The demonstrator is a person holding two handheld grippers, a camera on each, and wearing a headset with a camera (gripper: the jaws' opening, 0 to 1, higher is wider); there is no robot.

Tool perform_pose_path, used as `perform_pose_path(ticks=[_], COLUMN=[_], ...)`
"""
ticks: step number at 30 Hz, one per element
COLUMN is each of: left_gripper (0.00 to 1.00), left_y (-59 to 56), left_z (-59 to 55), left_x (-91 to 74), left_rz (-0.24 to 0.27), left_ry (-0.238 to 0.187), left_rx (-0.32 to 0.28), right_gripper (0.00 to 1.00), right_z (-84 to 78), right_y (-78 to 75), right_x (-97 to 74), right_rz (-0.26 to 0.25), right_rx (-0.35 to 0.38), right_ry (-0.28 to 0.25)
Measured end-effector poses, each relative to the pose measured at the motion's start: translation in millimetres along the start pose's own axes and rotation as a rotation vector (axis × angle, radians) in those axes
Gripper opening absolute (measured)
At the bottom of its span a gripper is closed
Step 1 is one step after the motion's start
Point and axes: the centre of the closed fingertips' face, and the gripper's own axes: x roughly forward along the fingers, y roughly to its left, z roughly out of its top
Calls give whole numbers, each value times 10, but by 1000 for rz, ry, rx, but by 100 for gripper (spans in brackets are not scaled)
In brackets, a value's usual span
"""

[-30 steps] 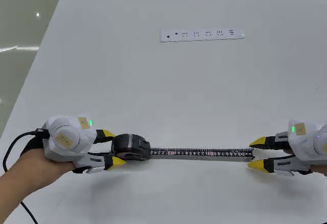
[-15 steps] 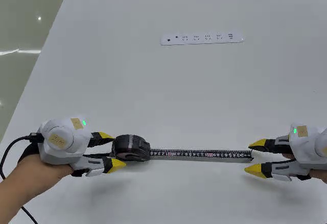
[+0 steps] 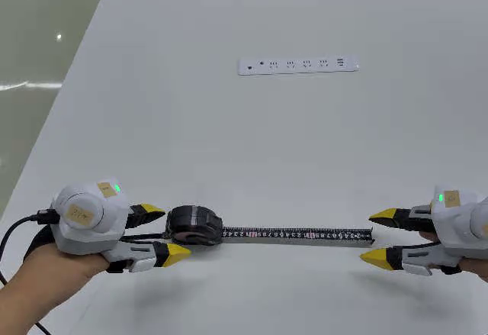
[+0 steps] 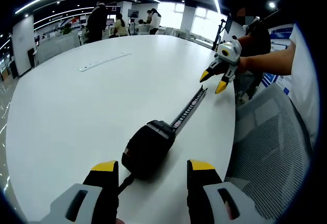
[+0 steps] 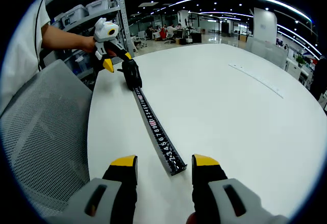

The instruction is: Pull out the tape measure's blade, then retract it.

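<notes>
A black tape measure case (image 3: 194,224) lies on the white table (image 3: 252,144), its blade (image 3: 297,234) stretched out flat to the right. My left gripper (image 3: 165,231) is open, its yellow tips on either side of the case's rear and apart from it. In the left gripper view the case (image 4: 148,147) sits just ahead of the open left gripper (image 4: 153,166). My right gripper (image 3: 374,237) is open around the blade's end without pinching it. In the right gripper view the blade's end (image 5: 174,169) rests on the table between the tips of the right gripper (image 5: 164,162).
A white power strip (image 3: 297,66) lies far back on the table. The table's near edge runs close under both grippers. A grey mesh chair (image 4: 276,147) stands by that edge. People stand in the far background.
The right gripper's jaws have spread wider and sit slightly back from the blade's end. The blade stays about as long as before. The left gripper has hardly moved.
</notes>
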Motion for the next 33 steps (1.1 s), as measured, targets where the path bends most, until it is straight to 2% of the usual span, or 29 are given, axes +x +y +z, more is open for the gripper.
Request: perform_pose_path(ticks=[5, 14, 19, 23, 26, 29, 33], left_gripper=[58, 60, 64, 67, 70, 71, 73], left_y=[-39, -95, -102, -126, -152, -111, -116], left_z=[32, 56, 42, 27, 10, 20, 36], left_x=[-37, -87, -98, -109, -119, -170, -238], left_rz=[10, 25, 37, 50, 73, 97, 114], left_ry=[-26, -62, -73, -92, -101, -130, -160], left_rx=[-34, -75, -104, -133, -136, -158, -190], right_gripper=[47, 51, 54, 57, 58, 60, 65], right_z=[-14, 61, 99, 67, 91, 89, 112], right_y=[10, 9, 23, 18, 20, 20, 24], right_x=[-19, -117, -183, -196, -228, -236, -273], right_rz=[-19, -62, -83, -93, -105, -113, -135], right_rx=[26, 55, 66, 84, 88, 95, 117], right_ry=[-2, -36, -46, -56, -72, -79, -91])
